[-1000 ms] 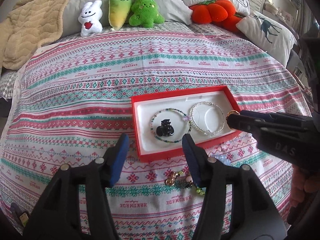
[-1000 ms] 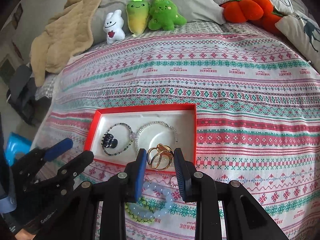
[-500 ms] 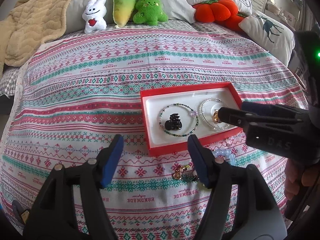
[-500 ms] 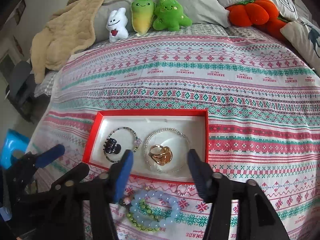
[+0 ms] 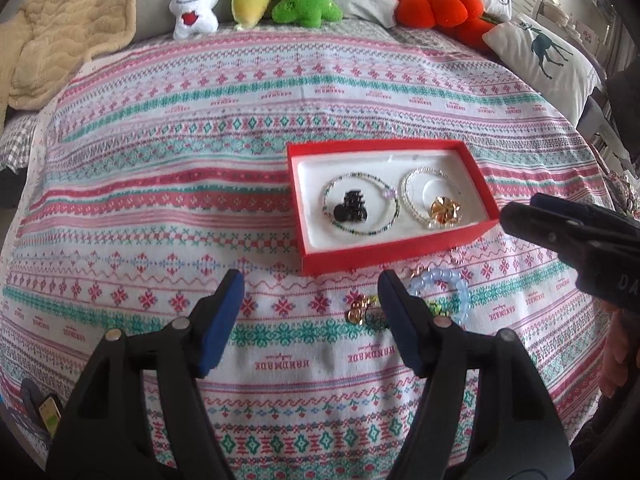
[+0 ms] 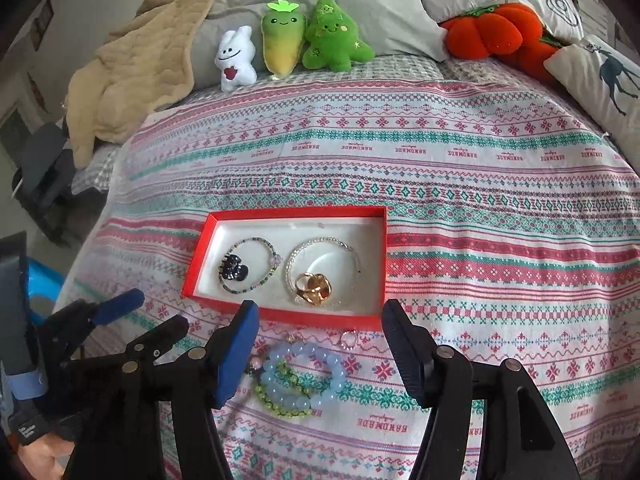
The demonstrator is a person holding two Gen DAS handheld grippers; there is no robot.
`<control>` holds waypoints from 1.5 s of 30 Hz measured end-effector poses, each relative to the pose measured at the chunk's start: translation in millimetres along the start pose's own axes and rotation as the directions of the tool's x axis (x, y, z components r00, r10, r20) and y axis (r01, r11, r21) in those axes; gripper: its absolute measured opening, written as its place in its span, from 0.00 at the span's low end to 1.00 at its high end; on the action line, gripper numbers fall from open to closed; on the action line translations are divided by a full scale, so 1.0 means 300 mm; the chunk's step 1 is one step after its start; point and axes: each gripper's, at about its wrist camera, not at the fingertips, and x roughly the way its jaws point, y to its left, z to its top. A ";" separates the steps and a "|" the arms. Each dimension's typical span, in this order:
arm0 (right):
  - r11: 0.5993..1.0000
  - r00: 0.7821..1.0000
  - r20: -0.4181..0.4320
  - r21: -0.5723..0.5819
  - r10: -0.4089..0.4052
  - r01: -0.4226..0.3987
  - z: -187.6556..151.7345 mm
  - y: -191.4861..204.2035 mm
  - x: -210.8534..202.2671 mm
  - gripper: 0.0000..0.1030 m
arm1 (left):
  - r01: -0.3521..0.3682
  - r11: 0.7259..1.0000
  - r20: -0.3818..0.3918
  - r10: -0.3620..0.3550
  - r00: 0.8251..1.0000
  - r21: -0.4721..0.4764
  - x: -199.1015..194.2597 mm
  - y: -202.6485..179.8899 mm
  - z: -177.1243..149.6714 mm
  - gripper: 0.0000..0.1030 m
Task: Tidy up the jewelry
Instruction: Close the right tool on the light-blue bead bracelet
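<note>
Since the pieces left to sort are small beaded loops and rings, they will be light, limp and apt to roll or slide off a pad, so I would pinch across one strand of a loop rather than its whole width. The blue bracelet (image 6: 306, 376) lies on the bedspread (image 6: 460, 208) just near of the red box (image 6: 376, 264), overlapping a green bracelet (image 6: 280, 394); its smooth round beads look slippery and should be taken at the far arc, clear of the green one. A small ring (image 6: 349, 338) sits just beside the box's near wall, and a gold charm (image 5: 358, 309) lies to the left of the bracelets. Inside the box already rest a dark bead bracelet (image 6: 250, 264) round a black clip (image 6: 234, 271), and a clear bead bracelet (image 6: 324, 268) round a gold clip (image 6: 314, 288). The right hand-held gripper (image 6: 320, 354) has just been opening and hangs with jaws wide apart and nothing between the pads, over the loose bracelets. The left hand-held gripper (image 5: 310, 316) likewise stands apart and empty, near and left of the box. The bedspread is soft woven cloth that will give under pressure, so fingertips may sink and snag. Plush toys (image 6: 292, 46), pillows and a tan blanket (image 6: 132, 80) line the far end of the bed.
</note>
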 end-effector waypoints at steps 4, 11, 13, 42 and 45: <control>0.999 0.999 -0.040 0.019 -0.031 0.031 -0.037 -0.023 -0.006 0.65 | 0.015 0.999 -0.065 -0.018 0.998 -0.052 0.022 0.027 -0.025 0.68; 0.997 0.993 -0.111 0.061 -0.045 0.052 -0.087 -0.061 0.009 0.66 | 0.042 0.990 -0.127 -0.059 0.990 -0.134 0.048 0.051 -0.061 0.68; 0.996 0.991 -0.129 0.066 -0.048 0.057 -0.099 -0.065 0.016 0.66 | 0.056 0.988 -0.138 -0.076 0.988 -0.146 0.054 0.050 -0.067 0.68; 0.994 0.972 -0.233 0.089 -0.034 0.057 -0.141 -0.019 0.262 0.11 | 0.093 0.986 -0.187 -0.118 0.975 -0.137 0.089 0.005 -0.083 0.66; 0.995 0.978 -0.210 0.099 0.012 0.009 -0.133 0.000 0.217 0.11 | 0.108 0.985 -0.186 -0.132 0.974 -0.137 0.084 0.002 -0.086 0.65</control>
